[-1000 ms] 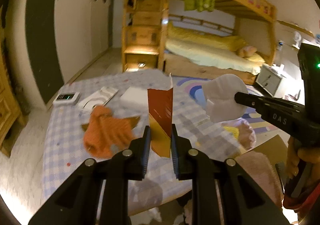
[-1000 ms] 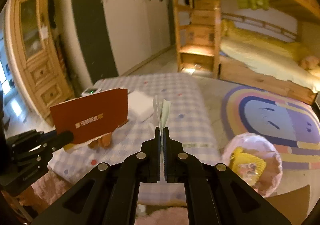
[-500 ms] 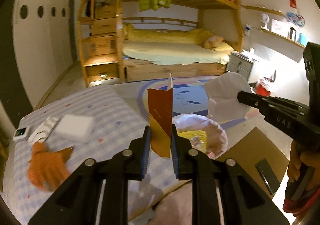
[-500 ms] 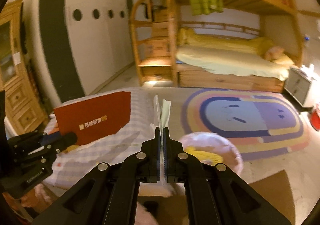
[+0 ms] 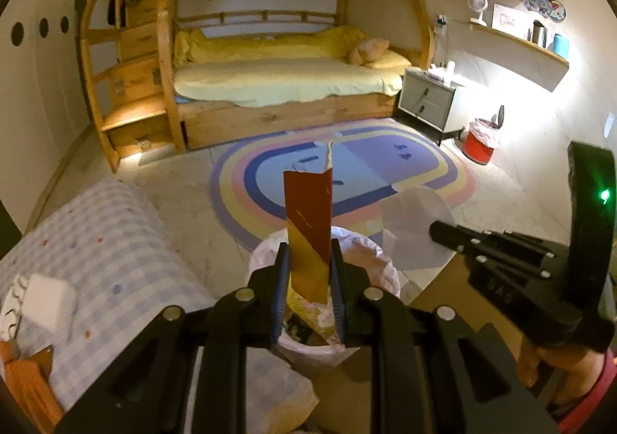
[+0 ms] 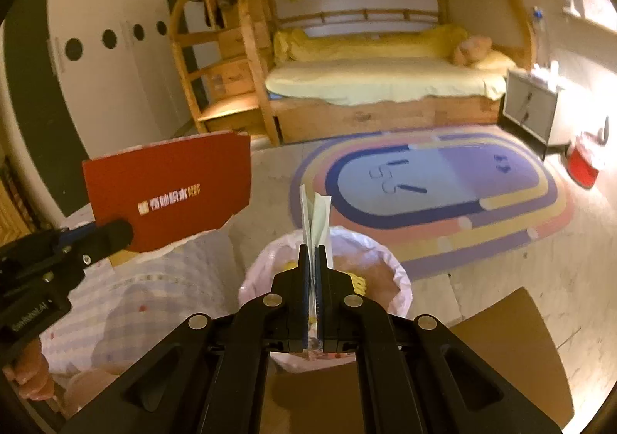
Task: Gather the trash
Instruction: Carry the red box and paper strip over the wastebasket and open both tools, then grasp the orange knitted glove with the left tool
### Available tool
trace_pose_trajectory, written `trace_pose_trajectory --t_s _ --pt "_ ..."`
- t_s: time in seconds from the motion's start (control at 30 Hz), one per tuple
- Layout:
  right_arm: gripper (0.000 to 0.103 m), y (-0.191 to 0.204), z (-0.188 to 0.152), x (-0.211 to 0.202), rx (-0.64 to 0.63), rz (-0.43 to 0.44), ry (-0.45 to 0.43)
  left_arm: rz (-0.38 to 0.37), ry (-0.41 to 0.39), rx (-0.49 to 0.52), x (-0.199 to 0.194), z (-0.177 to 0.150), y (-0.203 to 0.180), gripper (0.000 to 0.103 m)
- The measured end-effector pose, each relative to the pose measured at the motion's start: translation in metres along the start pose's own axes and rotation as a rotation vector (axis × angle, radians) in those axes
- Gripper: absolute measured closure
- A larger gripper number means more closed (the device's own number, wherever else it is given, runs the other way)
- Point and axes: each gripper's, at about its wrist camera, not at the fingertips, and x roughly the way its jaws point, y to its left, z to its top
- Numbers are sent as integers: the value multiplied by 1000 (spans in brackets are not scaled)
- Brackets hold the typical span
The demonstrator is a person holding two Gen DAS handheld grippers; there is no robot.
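grippers 2 (image 5: 308, 252) (image 6: 313, 252) | red carton 1 (image 5: 308, 218) | white paper 1 (image 6: 316, 218) | lined bin 1 (image 6: 397, 279) | rug 1 (image 5: 385, 179)

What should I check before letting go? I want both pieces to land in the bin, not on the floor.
1. Left gripper clamped on the red carton: ok.
2. Right gripper clamped on the white paper: ok.
3. Bin open, pink liner in place: ok.
4. Room left in the bin: ok, trash sits low inside.
5. Carton lined up with the bin mouth: ok in the left wrist view, though the true height cannot be told.
6. Paper directly above the bin: cannot tell; the left wrist view shows it off to the bin's right.
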Motion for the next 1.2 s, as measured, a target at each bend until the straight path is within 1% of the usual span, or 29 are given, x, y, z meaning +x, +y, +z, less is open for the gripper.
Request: trace_pose_trajectory --t_s 0.1,0.17,0.23,0.3,0.37,0.43,0.63,0.73,0.9,0.93,0.97,1.07,1.1,1.13,1.17,1.2 --pt "100 -8 0 15 10 -2 22 -7 29 -3 17 7 0 83" --pt "96 -12 0 30 18 1 38 -5 36 -7 25 11 -1 81" --pt "95 -14 0 42 21 1 59 5 38 -14 28 13 1 75" --pt "90 -18 -1 50 54 8 88 8 42 -25 29 15 4 72" --pt "81 -16 -1 46 69 17 86 15 37 -37 25 15 10 68" --pt "77 -13 -3 37 56 15 69 27 28 -52 18 11 15 66" --pt "77 -2 -4 4 32 43 51 60 4 -94 -13 -5 31 66" --pt "77 15 -4 -19 7 56 35 94 -15 -95 -35 -18 39 66" --pt "77 52 -8 -42 -62 103 23 160 -40 -108 -76 -42 59 66" --pt "77 68 -9 -48 -94 123 22 174 -42 -116 -85 -49 64 66" --pt "77 75 -9 -50 -107 132 21 182 -44 -125 -92 -55 69 66" --pt "77 110 -9 -54 -159 194 30 230 -49 -156 -117 -74 89 62" --pt "77 121 -9 -53 -176 210 33 267 -50 -168 -126 -82 98 60" --pt "77 141 -10 -52 -213 234 39 288 -51 -179 -133 -88 104 59" --pt "77 151 -9 -51 -228 247 42 305 -54 -193 -140 -93 111 58" --pt "77 169 -10 -49 -255 274 48 326 -56 -213 -148 -99 120 57"
